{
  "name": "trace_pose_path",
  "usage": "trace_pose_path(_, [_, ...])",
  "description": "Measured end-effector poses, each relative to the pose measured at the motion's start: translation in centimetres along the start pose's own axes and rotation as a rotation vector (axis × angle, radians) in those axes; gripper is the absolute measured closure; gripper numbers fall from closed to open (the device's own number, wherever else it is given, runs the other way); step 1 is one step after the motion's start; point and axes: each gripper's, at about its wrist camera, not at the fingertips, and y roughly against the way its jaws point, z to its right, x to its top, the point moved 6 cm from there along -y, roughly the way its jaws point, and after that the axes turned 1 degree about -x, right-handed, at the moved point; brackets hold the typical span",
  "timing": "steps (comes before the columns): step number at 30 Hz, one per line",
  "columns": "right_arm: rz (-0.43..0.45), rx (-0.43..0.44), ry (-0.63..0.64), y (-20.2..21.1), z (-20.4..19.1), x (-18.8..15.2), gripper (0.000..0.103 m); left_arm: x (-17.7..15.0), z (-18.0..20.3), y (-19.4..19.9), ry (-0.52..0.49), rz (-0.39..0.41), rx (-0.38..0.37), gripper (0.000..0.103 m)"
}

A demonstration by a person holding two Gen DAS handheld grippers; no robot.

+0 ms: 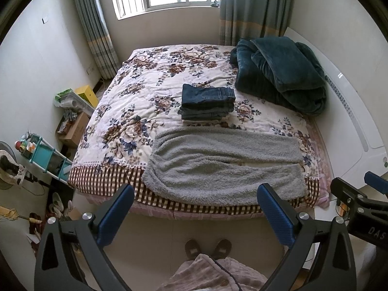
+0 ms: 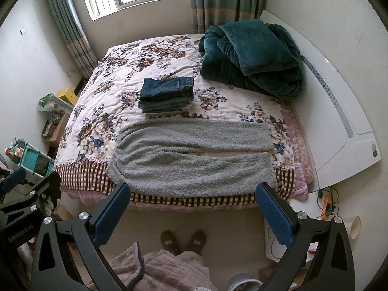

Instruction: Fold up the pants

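Note:
Grey fleece pants (image 1: 223,165) (image 2: 191,160) lie spread flat along the near edge of the bed, waist to the left, both legs pointing right with a narrow gap between them. A stack of folded dark jeans (image 1: 208,101) (image 2: 166,94) sits behind them on the floral quilt (image 1: 135,101) (image 2: 101,111). My left gripper (image 1: 196,195) hangs open above the floor in front of the bed, empty, short of the pants' hem. My right gripper (image 2: 193,192) is also open and empty at the same height. Each gripper shows at the edge of the other's view.
A heap of dark teal blanket (image 1: 278,72) (image 2: 252,55) fills the bed's far right corner by the white headboard (image 2: 339,101). Boxes and a teal shelf (image 1: 46,157) crowd the floor left of the bed. A person's slippered feet (image 2: 183,241) stand below on the tiles.

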Motion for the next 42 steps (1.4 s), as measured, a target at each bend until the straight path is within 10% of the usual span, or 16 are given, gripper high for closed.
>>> trace_pose_path(19, [-0.01,-0.005,-0.004,-0.4,0.8,-0.2,0.0,-0.3,-0.2,-0.2,-0.001,0.007,0.004,0.0])
trace_pose_path(27, [0.035,-0.093,-0.057,-4.6,2.3,0.9,0.0,4.3,-1.3,-6.5,0.001,0.083,0.031,0.0])
trace_pose_path(42, [-0.128,-0.195,-0.135,-28.8,10.4,9.3,0.0,10.1,4.3,-27.4,-0.061,-0.086,0.129,0.0])
